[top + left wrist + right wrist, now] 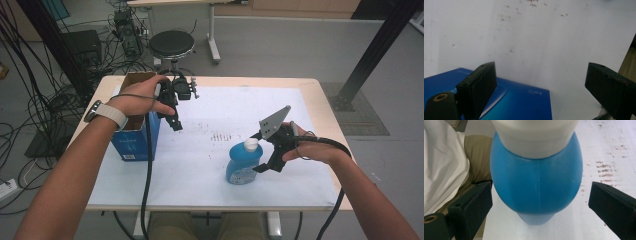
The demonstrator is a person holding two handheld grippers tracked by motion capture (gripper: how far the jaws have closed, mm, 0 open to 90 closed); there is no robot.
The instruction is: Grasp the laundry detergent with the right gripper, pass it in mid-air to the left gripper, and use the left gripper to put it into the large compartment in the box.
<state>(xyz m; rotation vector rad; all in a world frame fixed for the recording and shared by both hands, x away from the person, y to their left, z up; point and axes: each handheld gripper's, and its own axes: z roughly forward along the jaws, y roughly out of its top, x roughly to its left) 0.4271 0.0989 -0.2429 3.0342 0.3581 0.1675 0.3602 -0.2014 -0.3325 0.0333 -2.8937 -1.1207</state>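
Two grippers, both gaping, holding nothing. We note the right gripper (262, 152) flanks the upright blue bottle (243, 165), probably below its white cap (251, 144); left gripper (170, 107) hovers by the blue box (134, 140).

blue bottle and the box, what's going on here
A person at a table holds a gripper in each hand. The right gripper is open, its fingers on either side of the blue bottle, which stands upright with its white cap on; they have not closed on it. The left gripper is open too, held over the open blue box at the table's left edge.
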